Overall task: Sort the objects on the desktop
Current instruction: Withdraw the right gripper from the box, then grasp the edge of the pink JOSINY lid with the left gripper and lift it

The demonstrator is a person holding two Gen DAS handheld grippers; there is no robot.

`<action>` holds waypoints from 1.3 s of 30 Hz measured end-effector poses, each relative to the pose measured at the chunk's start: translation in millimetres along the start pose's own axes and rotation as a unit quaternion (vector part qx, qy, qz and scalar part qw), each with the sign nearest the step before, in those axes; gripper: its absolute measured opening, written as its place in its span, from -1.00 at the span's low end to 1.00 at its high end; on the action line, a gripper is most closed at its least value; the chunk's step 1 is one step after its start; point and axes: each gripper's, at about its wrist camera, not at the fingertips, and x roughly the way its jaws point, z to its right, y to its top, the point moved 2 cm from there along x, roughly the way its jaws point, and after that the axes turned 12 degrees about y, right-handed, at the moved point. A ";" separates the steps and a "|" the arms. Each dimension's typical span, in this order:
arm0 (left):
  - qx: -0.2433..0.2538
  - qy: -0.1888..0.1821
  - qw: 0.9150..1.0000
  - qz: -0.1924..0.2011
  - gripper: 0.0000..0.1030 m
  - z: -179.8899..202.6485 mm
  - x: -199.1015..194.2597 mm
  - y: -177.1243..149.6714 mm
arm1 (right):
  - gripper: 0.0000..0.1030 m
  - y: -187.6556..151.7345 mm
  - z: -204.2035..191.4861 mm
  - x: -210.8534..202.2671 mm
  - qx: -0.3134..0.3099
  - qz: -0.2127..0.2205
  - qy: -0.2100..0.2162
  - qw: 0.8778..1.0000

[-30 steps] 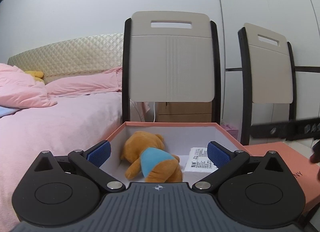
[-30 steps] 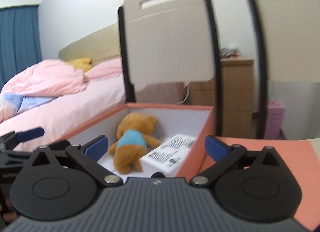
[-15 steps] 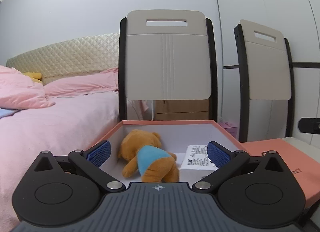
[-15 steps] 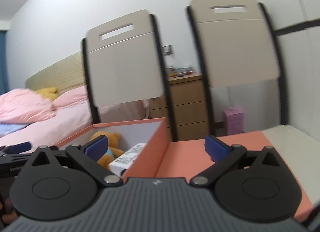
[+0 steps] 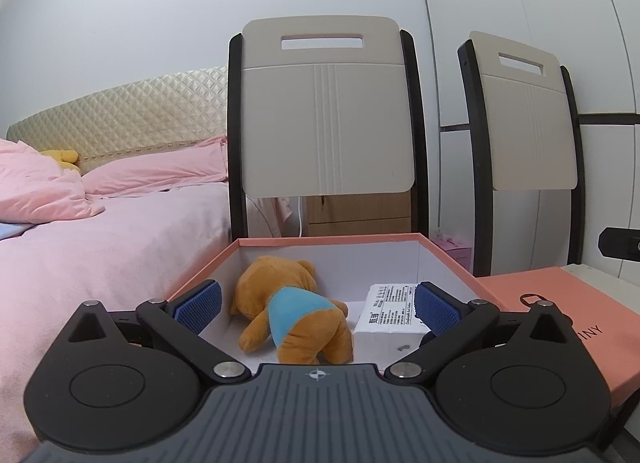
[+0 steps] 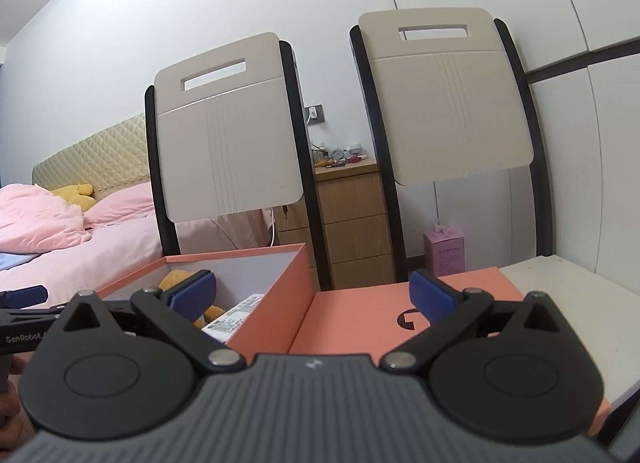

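salmon card lid (image 6: 360, 323) lies flat just beside the open box (image 5: 332, 240) holding the bear (image 5: 296, 311). we judge it light, stiff, a bit slick; take one edge. both our left gripper (image 5: 318, 305) and right gripper (image 6: 312, 293) gape empty.

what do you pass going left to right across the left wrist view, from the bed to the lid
bed → teddy bear → white packet → lid
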 end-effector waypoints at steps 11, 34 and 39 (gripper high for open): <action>-0.024 -0.034 0.999 -0.005 1.00 13.9 -12.2 -1.5 | 1.00 1.8 1.0 -10.6 -0.003 0.001 0.008 1.000; -0.169 -0.332 0.888 -0.268 1.00 99.6 -5.4 -90.6 | 1.00 9.1 52.4 -80.7 -0.017 0.012 -0.073 0.997; -0.235 -0.335 0.830 -0.380 1.00 113.0 40.4 -114.4 | 1.00 6.9 61.5 -89.2 0.015 0.014 -0.057 0.998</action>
